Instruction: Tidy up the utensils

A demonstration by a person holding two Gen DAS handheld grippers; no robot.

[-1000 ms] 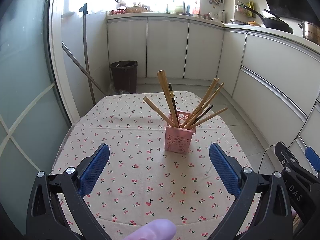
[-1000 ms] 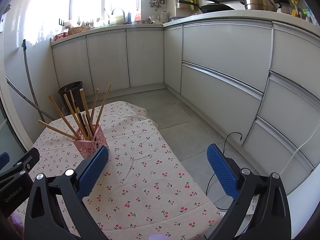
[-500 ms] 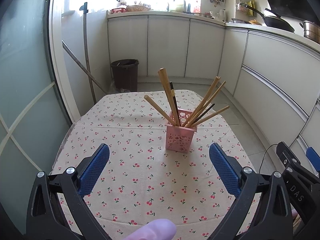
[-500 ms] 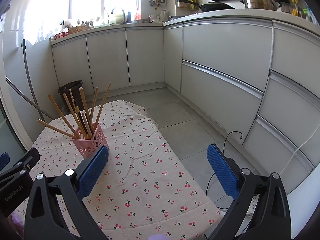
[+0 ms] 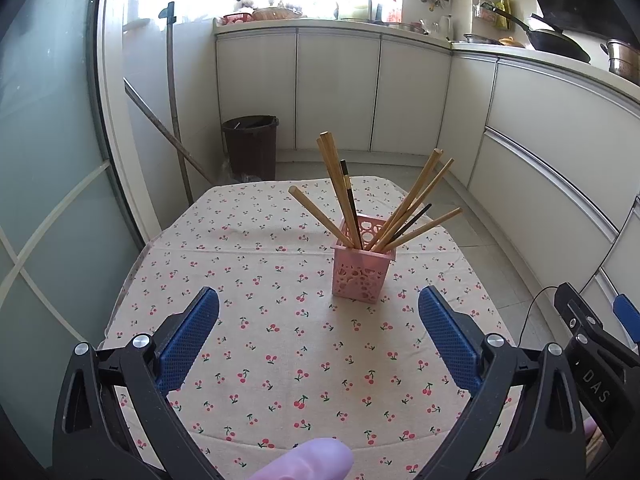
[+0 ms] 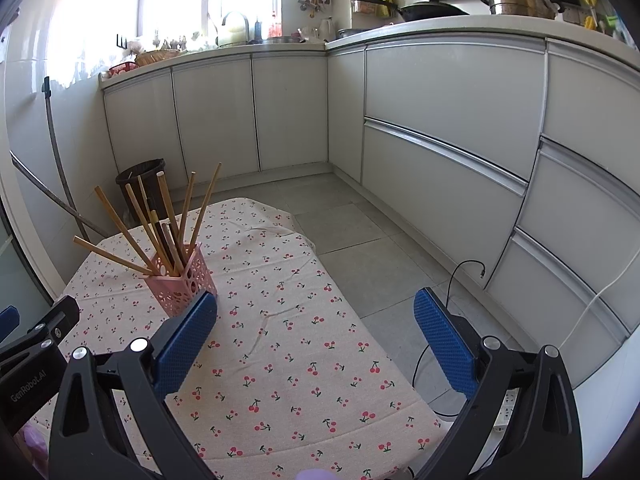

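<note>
A pink perforated holder stands upright on the cherry-print tablecloth, with several wooden chopsticks and a dark one fanned out of its top. My left gripper hangs open over the cloth, nearer the camera than the holder, with nothing between its blue pads. In the right wrist view the same holder sits at the left, partly behind the left blue pad. My right gripper is open and empty above the table's right part.
White kitchen cabinets run along the back and right. A dark bin and a leaning pole stand beyond the table's far end. A black cable lies on the tiled floor to the right. A fingertip shows at the bottom.
Both grippers stay open. The left view has drifted back and slightly up, so the holder sits a little farther off. The right view is almost unchanged.
</note>
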